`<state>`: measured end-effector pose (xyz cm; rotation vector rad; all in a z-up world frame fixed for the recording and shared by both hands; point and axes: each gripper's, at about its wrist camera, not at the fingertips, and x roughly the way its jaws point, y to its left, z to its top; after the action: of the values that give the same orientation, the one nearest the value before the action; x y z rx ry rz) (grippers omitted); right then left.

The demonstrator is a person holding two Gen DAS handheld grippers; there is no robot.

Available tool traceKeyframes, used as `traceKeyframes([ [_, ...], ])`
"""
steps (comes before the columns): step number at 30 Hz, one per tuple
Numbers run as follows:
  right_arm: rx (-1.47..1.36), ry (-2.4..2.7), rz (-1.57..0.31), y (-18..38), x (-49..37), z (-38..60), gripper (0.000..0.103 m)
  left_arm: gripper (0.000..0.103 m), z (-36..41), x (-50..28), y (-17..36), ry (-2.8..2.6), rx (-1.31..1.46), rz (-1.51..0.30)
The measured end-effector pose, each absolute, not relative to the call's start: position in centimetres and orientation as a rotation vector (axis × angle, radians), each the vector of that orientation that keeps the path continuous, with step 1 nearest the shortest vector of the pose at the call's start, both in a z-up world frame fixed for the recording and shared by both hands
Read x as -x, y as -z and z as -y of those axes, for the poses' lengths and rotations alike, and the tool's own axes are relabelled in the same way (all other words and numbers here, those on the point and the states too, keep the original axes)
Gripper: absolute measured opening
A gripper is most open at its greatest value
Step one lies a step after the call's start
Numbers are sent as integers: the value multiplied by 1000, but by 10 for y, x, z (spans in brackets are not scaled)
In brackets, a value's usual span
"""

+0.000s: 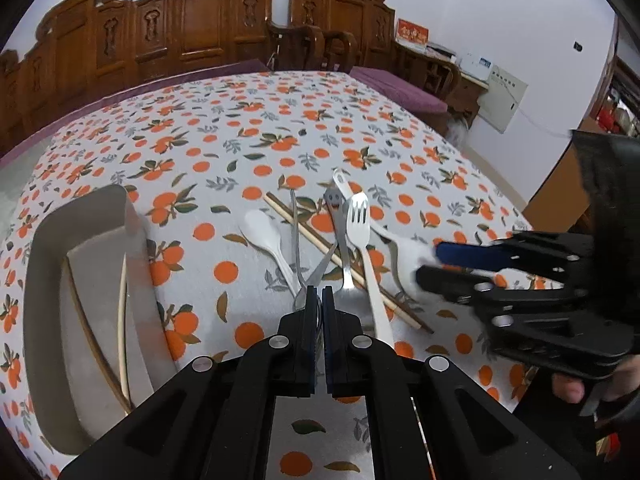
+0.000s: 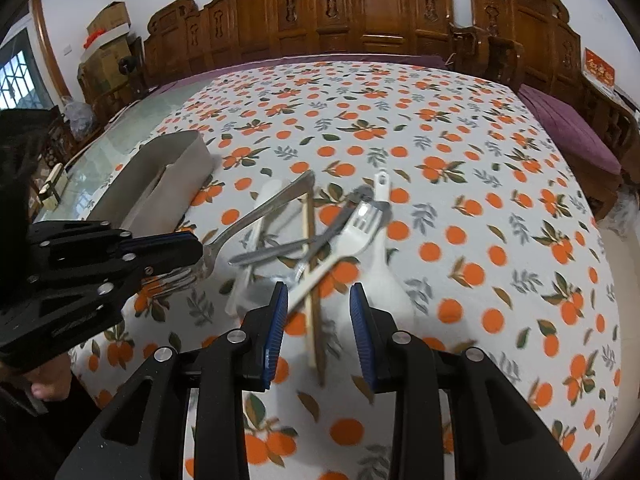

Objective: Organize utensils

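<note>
Utensils lie in a loose heap at the middle of a table spread with an orange-print tablecloth (image 1: 240, 128): a white plastic spoon (image 1: 262, 236), a white plastic fork (image 1: 362, 232), a metal spoon (image 1: 344, 240), a white ladle-shaped spoon (image 2: 380, 264) and a pair of wooden chopsticks (image 1: 320, 240) crossing beneath them. To their left stands a grey organizer tray (image 1: 44, 280), with two chopsticks (image 1: 120, 320) already lying in one of its long compartments. The left gripper (image 1: 319, 296) has its jaws pressed together on the head of a metal fork (image 2: 256, 216), whose handle slants up clear of the heap. The right gripper (image 2: 318, 312) hangs partly open over the near ends of the chopsticks and the white fork's handle, its blue pads (image 2: 276, 328) gripping nothing. Carved wooden chairs (image 2: 360, 12) line the wall behind.
</note>
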<state>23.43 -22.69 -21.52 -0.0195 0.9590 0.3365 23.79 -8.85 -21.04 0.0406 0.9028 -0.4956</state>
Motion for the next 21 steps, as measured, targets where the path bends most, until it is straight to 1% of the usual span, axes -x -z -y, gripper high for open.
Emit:
traceKeyframes([
  [8,-41,-302,-1033,237,-266,217,34,2,81,-233,195,505,-23,-867],
  [9,-45,-292,-1046,241,-270,216,31,2,80,-233,194,507,-21,-865],
  [10,-50,-287,-1057,243,-272,215,25,2,79,-232,192,507,-19,-861],
  [11,-55,-281,-1068,246,-275,215,24,2,78,-232,191,507,-18,-858],
  [21,-52,-170,-1114,258,-293,209,23,2,73,-227,178,511,-11,-822],
])
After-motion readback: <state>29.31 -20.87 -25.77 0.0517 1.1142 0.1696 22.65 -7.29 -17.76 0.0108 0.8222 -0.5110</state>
